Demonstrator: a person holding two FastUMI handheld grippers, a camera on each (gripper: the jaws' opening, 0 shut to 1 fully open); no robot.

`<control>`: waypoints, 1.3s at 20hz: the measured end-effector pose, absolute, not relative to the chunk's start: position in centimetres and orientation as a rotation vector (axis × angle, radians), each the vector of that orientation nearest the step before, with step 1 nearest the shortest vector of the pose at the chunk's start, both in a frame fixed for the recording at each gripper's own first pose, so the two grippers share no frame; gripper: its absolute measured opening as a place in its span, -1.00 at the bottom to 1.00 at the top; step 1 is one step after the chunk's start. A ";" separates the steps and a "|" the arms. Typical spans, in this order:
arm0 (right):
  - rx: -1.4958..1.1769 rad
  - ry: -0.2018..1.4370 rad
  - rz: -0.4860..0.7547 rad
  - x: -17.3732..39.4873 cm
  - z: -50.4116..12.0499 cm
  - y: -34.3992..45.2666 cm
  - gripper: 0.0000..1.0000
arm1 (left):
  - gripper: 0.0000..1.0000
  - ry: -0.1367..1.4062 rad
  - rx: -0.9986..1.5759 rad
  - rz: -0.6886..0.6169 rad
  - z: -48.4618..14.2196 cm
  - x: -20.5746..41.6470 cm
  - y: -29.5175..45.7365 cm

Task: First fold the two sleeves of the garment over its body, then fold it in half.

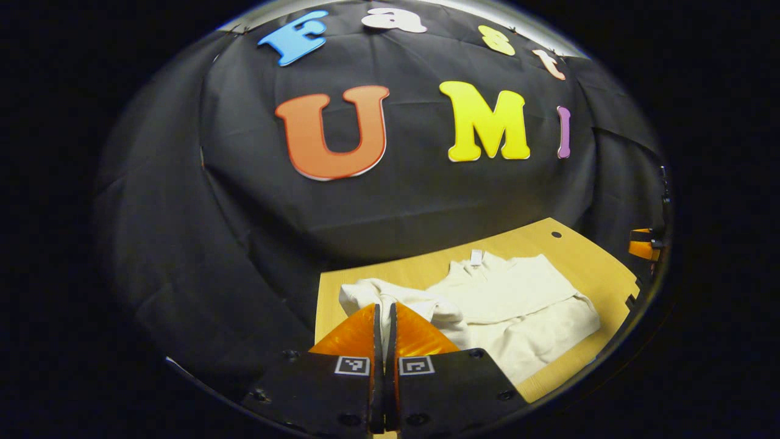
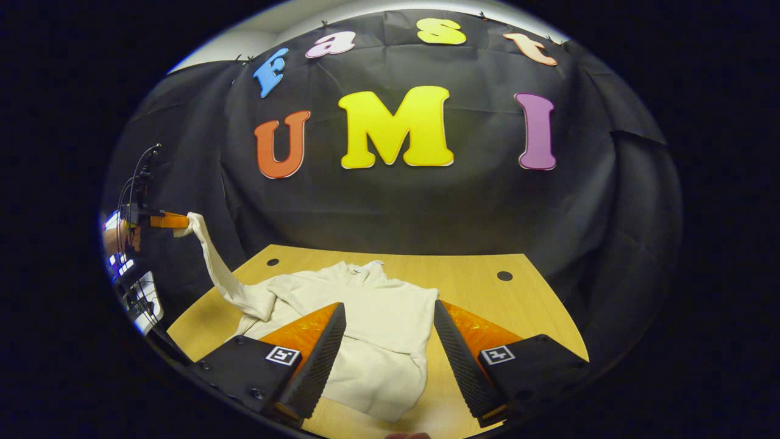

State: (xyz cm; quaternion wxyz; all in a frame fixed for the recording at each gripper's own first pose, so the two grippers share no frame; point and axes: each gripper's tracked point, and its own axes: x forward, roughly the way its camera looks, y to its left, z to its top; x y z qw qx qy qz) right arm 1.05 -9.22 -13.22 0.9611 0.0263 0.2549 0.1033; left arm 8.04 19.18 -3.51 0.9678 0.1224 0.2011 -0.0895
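Folding second sleeve: left gripper pinched sleeve, lifted off garment on table. Right gripper spread, above body. Other sleeve looked folded. Next: carry sleeve across body, release.

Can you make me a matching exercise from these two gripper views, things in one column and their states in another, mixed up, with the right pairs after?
Things:
1. left gripper
2. right gripper
3. cream-white long-sleeved garment
4. light wooden table

States:
A. fingers spread wide apart above the garment's body
B. lying crumpled on the table, one sleeve lifted off to the side
C. fingers closed on the raised sleeve
D. has round dark holes near its far edge

Pairs: 1-C, 2-A, 3-B, 4-D
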 end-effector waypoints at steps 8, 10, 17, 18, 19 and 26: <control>0.119 0.495 0.041 -0.2 -12.9 -17.7 0.83 | -0.94 0.335 0.368 -0.540 -2.3 16.0 0.1; 0.096 0.500 0.002 -1.6 -13.1 -19.7 0.83 | -0.94 0.359 0.370 -0.632 -4.2 16.6 -5.1; 0.072 0.532 -0.126 -5.5 -13.4 -25.4 0.83 | -0.93 0.451 0.389 -0.850 -12.5 16.6 -18.7; 0.075 0.540 -0.143 -5.9 -13.5 -26.1 0.82 | -0.93 0.480 0.392 -0.867 -14.5 16.3 -19.5; 0.083 0.545 -0.159 -6.2 -13.5 -26.7 0.83 | -0.93 0.519 0.390 -0.881 -16.5 16.3 -20.3; 0.079 0.596 -0.249 -9.2 -14.2 -30.0 0.83 | -0.85 0.668 0.402 -0.877 -27.3 15.5 -23.4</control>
